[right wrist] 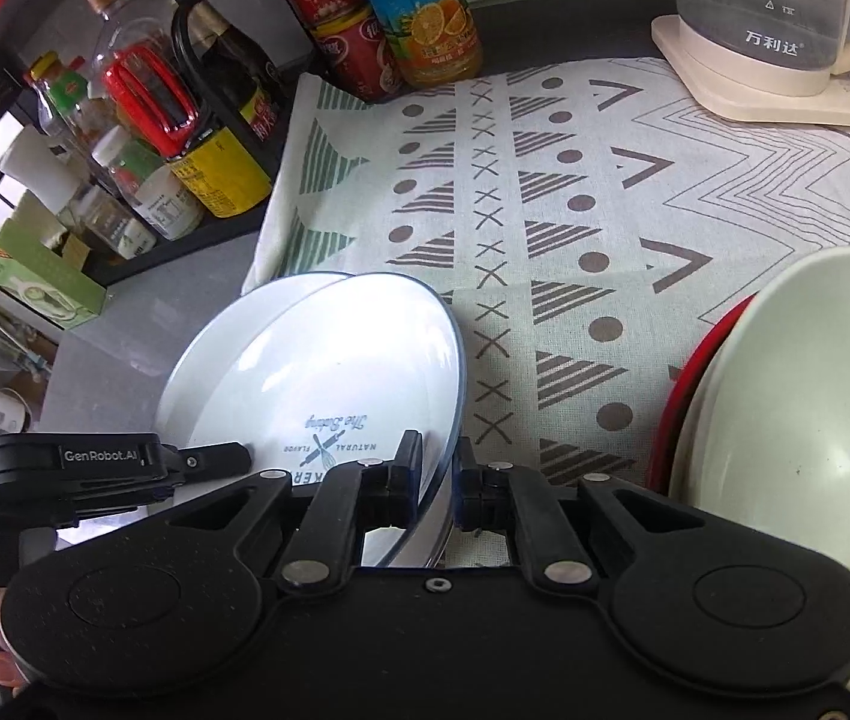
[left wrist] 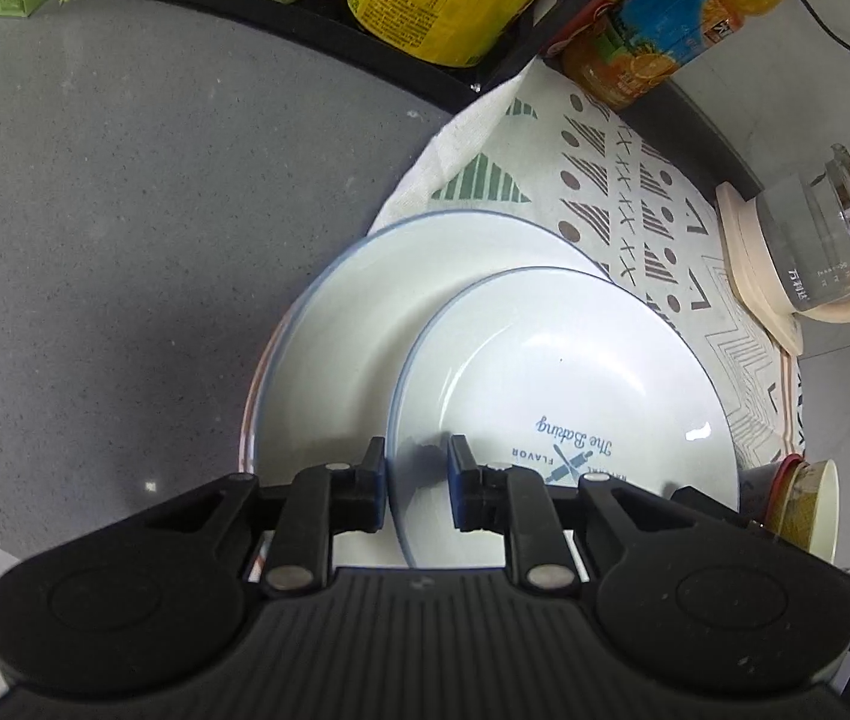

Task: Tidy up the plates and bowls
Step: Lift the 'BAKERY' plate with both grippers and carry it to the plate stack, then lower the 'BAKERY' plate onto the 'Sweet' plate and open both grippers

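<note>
Straddling the near rim of a white, blue-edged plate printed with a "The Baking" logo (left wrist: pixel 562 384), the left gripper (left wrist: pixel 416 468) has one finger on each face of the rim with a visible gap on the inner side, so whether it truly pinches cannot be told. That printed plate sits on top of a larger white plate with a thin blue rim (left wrist: pixel 365 324), offset toward the right, and both rest partly on a cream cloth patterned with triangles, dots and crosses (left wrist: pixel 634 192) and partly on the speckled grey countertop (left wrist: pixel 125 210). In the right wrist view the right gripper (right wrist: pixel 438 468) is clamped on the opposite edge of the same printed plate (right wrist: pixel 335 372), its fingers narrow around the rim, the plate tilted up on that side above the larger plate (right wrist: pixel 209 354). A pale green bowl nested in a red bowl (right wrist: pixel 796 420) sits to the right on the cloth (right wrist: pixel 604 192). A glass kettle on a cream base (right wrist: pixel 784 30) stands at the far corner, well apart.
</note>
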A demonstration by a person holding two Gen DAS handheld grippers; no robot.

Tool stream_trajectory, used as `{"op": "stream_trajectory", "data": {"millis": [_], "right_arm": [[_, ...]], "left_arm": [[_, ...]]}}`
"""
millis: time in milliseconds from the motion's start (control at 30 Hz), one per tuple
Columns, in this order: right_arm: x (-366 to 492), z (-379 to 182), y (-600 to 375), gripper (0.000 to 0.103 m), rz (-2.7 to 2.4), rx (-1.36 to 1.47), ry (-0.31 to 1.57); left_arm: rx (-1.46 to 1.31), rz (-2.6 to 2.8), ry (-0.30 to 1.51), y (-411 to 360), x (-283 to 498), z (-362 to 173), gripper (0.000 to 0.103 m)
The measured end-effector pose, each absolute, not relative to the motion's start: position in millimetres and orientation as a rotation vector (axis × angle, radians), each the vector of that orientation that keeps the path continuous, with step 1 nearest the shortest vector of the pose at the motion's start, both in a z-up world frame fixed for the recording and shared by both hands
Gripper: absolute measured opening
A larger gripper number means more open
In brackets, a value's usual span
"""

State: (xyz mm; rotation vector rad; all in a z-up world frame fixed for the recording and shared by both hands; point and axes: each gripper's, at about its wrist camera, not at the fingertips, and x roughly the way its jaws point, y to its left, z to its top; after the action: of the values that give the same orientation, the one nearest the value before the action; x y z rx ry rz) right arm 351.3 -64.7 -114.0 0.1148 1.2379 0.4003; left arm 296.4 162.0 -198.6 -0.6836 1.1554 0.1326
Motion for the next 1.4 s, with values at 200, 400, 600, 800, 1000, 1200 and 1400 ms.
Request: {"op": "stream_trajectory", "data": {"millis": [200, 400, 600, 800, 1000, 1200, 1400], "right_arm": [[355, -117, -60, 0.008, 0.376, 0.111, 1.231], [359, -115, -58, 0.007, 0.359, 0.097, 1.213], [360, -115, -58, 0.007, 0.357, 0.089, 1.214], [356, -118, -56, 0.009, 0.345, 0.050, 1.204], [355, -120, -53, 0.012, 0.338, 0.019, 1.194], [352, -127, -50, 0.014, 0.346, 0.000, 1.206], [351, -131, -44, 0.015, 0.360, -0.017, 1.213]], "left_arm": [[-0.639, 0.137, 1.172, 161, 304, -196, 0.018], [-0.594, 0.141, 1.158, 166, 311, -177, 0.021], [-0.535, 0.179, 1.143, 171, 312, -153, 0.068], [-0.529, 0.201, 1.125, 177, 309, -148, 0.078], [-0.530, 0.253, 1.148, 183, 304, -162, 0.078], [-0.543, 0.257, 1.175, 185, 301, -180, 0.078], [-0.573, 0.278, 1.199, 186, 298, -192, 0.078]]}}
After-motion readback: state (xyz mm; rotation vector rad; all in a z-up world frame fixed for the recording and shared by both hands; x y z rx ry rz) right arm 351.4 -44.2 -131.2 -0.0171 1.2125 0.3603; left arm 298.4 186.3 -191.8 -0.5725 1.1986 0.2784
